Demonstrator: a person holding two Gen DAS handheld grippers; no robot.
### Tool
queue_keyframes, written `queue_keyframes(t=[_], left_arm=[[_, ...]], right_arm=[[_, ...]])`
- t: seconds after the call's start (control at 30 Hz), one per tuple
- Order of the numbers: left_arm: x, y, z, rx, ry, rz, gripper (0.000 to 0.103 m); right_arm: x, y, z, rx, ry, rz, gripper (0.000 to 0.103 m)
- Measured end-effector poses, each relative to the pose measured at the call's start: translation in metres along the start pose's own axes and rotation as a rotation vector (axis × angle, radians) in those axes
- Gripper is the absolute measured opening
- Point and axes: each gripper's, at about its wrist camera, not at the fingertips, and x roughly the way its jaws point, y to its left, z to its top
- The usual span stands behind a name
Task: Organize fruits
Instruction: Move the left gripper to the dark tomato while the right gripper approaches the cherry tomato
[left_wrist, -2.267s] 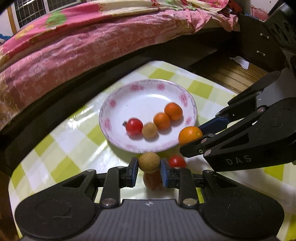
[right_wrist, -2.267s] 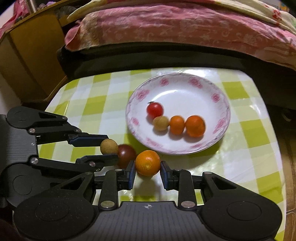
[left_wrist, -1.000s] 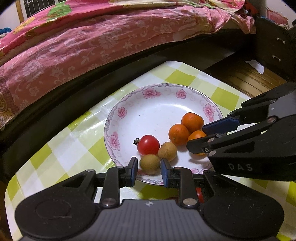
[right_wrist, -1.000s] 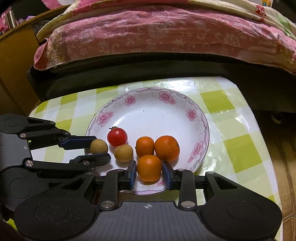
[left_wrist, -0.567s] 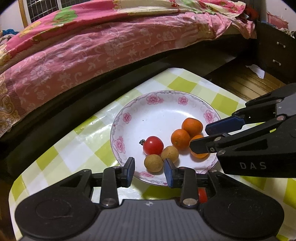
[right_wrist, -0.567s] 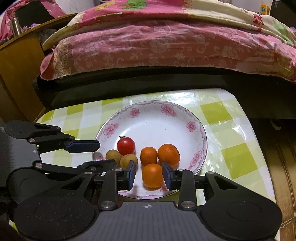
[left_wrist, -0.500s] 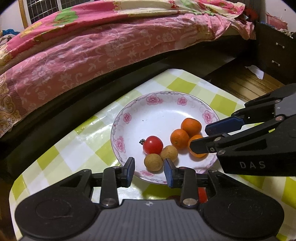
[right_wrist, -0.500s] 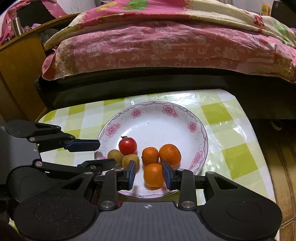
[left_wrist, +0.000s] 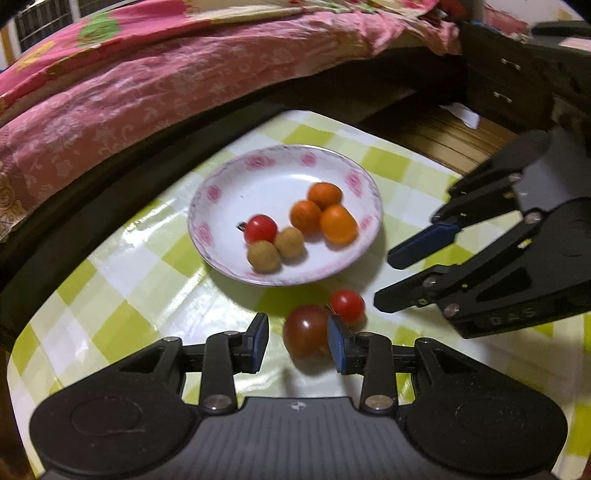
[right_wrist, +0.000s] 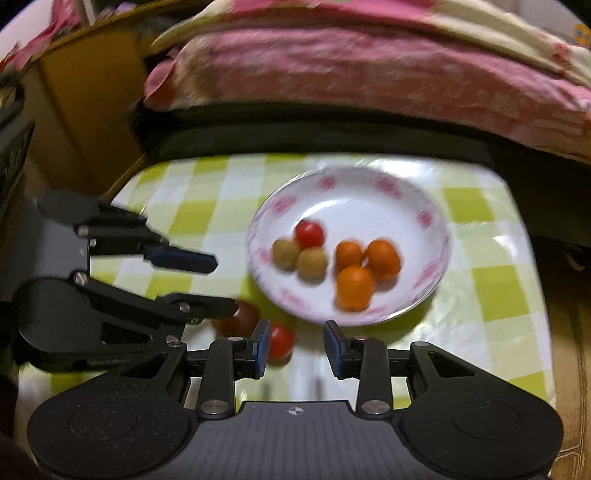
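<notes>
A white plate with pink flowers (left_wrist: 221, 192) (right_wrist: 436, 229) holds a red cherry tomato (left_wrist: 260, 228), two brown longans (left_wrist: 263, 255) and three small oranges (left_wrist: 338, 223) (right_wrist: 355, 288). On the cloth in front of it lie a dark red tomato (left_wrist: 304, 330) (right_wrist: 236, 319) and a small red tomato (left_wrist: 346, 302) (right_wrist: 280, 341). My left gripper (left_wrist: 297, 343) is open, with the dark red tomato between its fingers near the right one. My right gripper (right_wrist: 296, 349) is open and empty, with the small red tomato by its left finger.
The small table has a green and white checked cloth (left_wrist: 122, 295) (right_wrist: 498, 288). A bed with a pink floral cover (left_wrist: 147, 74) (right_wrist: 369, 70) runs along the far side. Wooden floor and a dark cabinet (left_wrist: 509, 85) lie to the right.
Both grippers let go of their fruit on the plate, opened and pulled back toward the table's front. The two tomatoes on the cloth now show in front of the fingers.
</notes>
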Motion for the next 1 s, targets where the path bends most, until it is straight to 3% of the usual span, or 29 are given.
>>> queue_keyframes(t=[0.33, 0.57, 0.73, 1.0], left_arm=[[0.000, 0.006, -0.010, -0.002, 0.024, -0.022, 0.043], [0.002, 0.008, -0.012, -0.015, 0.031, -0.046, 0.043], [0.006, 0.005, -0.010, -0.007, 0.035, -0.050, 0.043], [0.018, 0.000, -0.006, -0.014, 0.041, -0.048, 0.043]], right_arm=[[0.032, 0.017, -0.008, -0.123, 0.085, 0.025, 0.031], [0.051, 0.015, -0.006, -0.104, 0.081, 0.012, 0.030], [0.050, 0.014, -0.005, -0.092, 0.066, 0.013, 0.024], [0.040, 0.008, -0.006, -0.071, 0.100, 0.002, 0.022]])
